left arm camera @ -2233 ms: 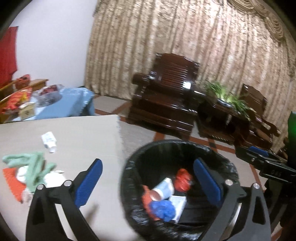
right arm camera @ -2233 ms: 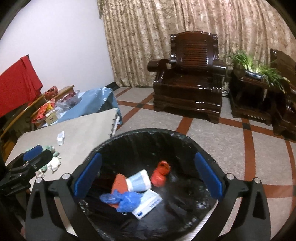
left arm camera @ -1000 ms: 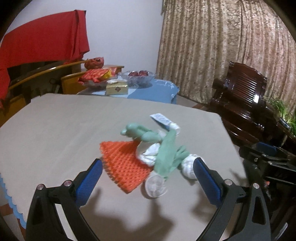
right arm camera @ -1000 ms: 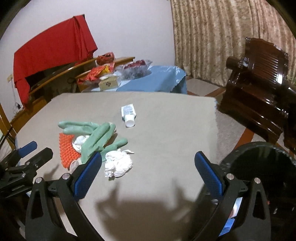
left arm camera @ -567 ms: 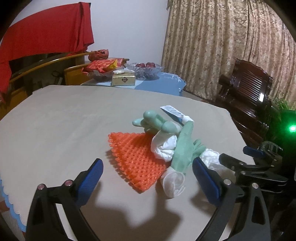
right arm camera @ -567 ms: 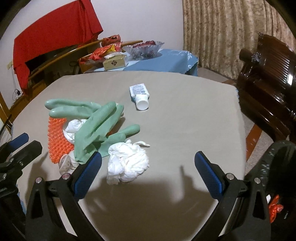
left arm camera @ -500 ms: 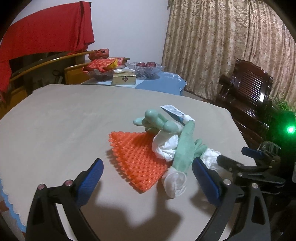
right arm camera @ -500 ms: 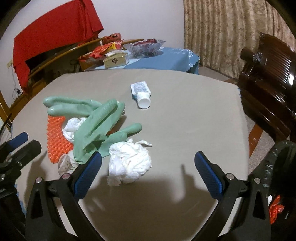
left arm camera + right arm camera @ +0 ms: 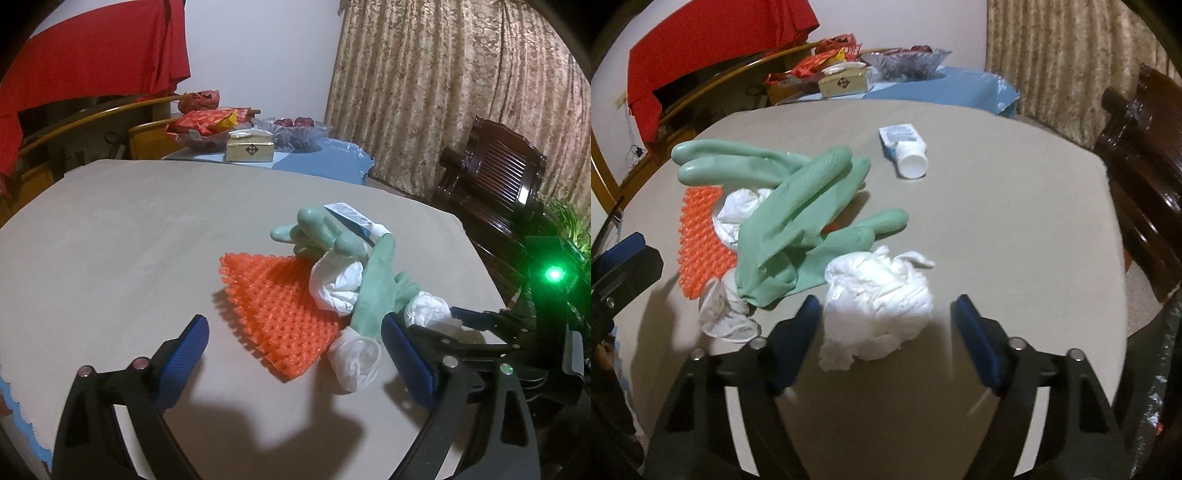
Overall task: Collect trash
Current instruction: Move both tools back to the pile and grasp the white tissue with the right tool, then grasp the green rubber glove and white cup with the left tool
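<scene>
A pile of trash lies on the beige table (image 9: 110,229): an orange foam net (image 9: 273,310), green rubber gloves (image 9: 798,218), a small white wad (image 9: 338,284) under them and a white plastic bit (image 9: 356,360). A crumpled white tissue (image 9: 879,295) lies just ahead of my right gripper (image 9: 888,328), between its open blue pads, which stand narrower than before. A white tube (image 9: 905,149) lies farther back. My left gripper (image 9: 295,354) is open and empty, with the net's near corner and the plastic bit between its fingers. The right gripper also shows in the left wrist view (image 9: 480,325).
A black-lined trash bin's rim (image 9: 1167,406) shows at the table's right edge. A blue-clothed side table (image 9: 942,88) with a tissue box and bowls stands behind. Dark wooden armchairs (image 9: 495,184) and curtains are to the right.
Both grippers swung from over the trash bin to the table and closed in on the pile. The right gripper moved up to the tissue and its jaws narrowed.
</scene>
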Demonstrator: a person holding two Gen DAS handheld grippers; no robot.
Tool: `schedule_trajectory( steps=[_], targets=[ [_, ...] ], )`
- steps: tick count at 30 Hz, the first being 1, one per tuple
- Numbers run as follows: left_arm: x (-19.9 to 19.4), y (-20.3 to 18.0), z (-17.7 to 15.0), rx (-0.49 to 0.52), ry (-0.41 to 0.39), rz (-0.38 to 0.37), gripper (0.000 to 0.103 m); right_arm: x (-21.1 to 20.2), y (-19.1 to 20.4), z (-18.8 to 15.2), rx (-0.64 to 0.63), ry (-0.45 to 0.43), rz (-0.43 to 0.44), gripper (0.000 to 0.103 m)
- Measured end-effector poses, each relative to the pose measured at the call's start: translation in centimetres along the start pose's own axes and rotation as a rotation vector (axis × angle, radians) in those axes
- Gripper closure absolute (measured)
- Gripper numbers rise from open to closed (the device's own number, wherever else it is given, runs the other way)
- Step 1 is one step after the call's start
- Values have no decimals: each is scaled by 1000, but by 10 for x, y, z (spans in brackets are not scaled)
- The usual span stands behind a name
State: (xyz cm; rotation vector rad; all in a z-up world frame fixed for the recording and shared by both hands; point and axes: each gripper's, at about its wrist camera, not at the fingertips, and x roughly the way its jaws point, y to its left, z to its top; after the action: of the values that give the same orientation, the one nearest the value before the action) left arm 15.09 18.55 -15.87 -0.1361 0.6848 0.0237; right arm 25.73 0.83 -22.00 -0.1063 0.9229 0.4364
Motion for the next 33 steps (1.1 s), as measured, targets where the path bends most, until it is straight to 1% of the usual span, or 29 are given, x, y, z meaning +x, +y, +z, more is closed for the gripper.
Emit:
schedule_trajectory(
  steps=[1,3,6,8,13,17,21,26,29,30,32,33],
  targets=[
    [0,-1,0,0,2,-3,12,-1,1,0,-5,-2,11,46],
    [1,-3,0,3,3,-11,12,-1,1,0,-13,2,27,58],
    [2,-10,-1,11,7,-22,14,-3,-2,-2,2,5,51,65],
    [3,-15,-1,14,10,-34,15,-7,-6,-4,14,4,56,66],
    [11,-29,-1,28,23,-59,18,-19,-20,-7,65,-16,28,66],
    [23,-40,-2,42,47,-69,27,-29,-32,-6,99,-34,14,66],
    [37,-48,-3,43,75,-78,35,-37,-38,-8,97,-48,1,66],
    [54,-61,-3,59,105,-71,36,-43,-44,-11,106,-54,5,66],
    [63,-67,-4,63,133,-61,39,-46,-45,-11,108,-57,5,66],
    [65,-68,-4,66,137,-47,39,-47,-45,-11,108,-59,7,66],
    [66,-69,-5,64,138,-31,45,-48,-45,-11,106,-60,8,66],
    [66,-68,-5,58,136,-18,52,-49,-45,-11,105,-61,9,66]
  ],
)
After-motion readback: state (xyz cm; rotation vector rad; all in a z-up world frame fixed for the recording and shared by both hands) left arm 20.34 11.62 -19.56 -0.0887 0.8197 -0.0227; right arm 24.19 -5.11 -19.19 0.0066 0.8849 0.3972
